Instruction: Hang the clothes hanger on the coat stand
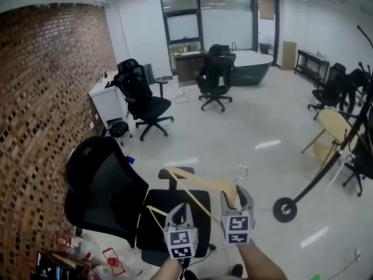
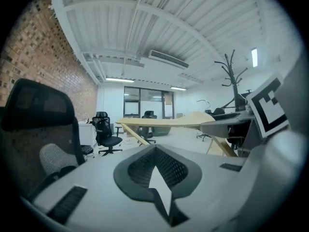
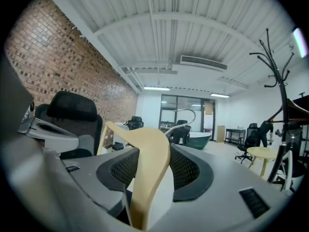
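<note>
Coat stand stood at four o'clock in the head view, well apart from the clothes hanger at six o'clock. Right tongs pinched its wooden shoulder; left tongs seemed pressed together, empty, just beside it.

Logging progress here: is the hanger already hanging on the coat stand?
No, the hanger is clamped between the jaws of the right gripper, well apart from the coat stand at the right.
</note>
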`<state>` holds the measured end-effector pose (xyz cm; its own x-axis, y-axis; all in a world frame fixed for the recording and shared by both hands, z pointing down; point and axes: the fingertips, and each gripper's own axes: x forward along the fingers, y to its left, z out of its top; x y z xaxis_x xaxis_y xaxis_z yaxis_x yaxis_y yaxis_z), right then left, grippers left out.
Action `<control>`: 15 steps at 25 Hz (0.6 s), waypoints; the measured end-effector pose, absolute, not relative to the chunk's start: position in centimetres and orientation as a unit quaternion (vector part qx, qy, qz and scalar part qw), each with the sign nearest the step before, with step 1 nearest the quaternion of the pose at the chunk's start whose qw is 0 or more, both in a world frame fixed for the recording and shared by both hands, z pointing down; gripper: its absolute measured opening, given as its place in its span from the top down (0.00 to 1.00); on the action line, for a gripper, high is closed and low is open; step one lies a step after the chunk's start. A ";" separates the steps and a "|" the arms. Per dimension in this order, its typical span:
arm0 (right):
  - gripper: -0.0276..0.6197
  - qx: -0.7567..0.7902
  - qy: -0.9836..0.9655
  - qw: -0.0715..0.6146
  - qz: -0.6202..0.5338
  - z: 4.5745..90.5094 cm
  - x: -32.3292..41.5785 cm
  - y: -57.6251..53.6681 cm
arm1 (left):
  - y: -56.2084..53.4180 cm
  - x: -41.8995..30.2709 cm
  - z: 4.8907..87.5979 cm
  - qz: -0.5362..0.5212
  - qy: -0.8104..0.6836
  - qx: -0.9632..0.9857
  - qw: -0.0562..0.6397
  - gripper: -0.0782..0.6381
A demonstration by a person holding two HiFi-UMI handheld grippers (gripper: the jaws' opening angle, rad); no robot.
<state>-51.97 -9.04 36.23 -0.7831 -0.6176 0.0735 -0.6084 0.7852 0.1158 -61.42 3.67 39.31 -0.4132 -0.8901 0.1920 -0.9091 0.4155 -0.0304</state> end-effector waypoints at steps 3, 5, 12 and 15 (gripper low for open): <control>0.67 0.350 -0.935 0.035 -0.038 32.2 -38.3 -14.5 | -2.7 -47.5 35.1 0.076 -0.818 0.568 0.047 0.87; 0.67 0.363 -0.930 0.025 -0.041 30.2 -31.5 -17.7 | -6.4 -40.5 33.1 0.079 -0.806 0.586 0.035 0.87; 0.67 0.418 -0.906 0.006 -0.072 27.5 -16.1 -27.7 | -18.1 -25.0 31.5 0.066 -0.756 0.651 0.010 0.87; 0.67 0.448 -0.891 0.002 -0.081 26.9 -11.7 -30.6 | -21.8 -21.2 31.7 0.064 -0.731 0.679 0.009 0.87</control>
<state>-11.74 -30.64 26.90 -0.5994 -0.7975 -0.0689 -0.7968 0.5863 0.1459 -21.18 -21.83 31.71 -0.0774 -0.9920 0.0997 -0.9943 0.0694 -0.0814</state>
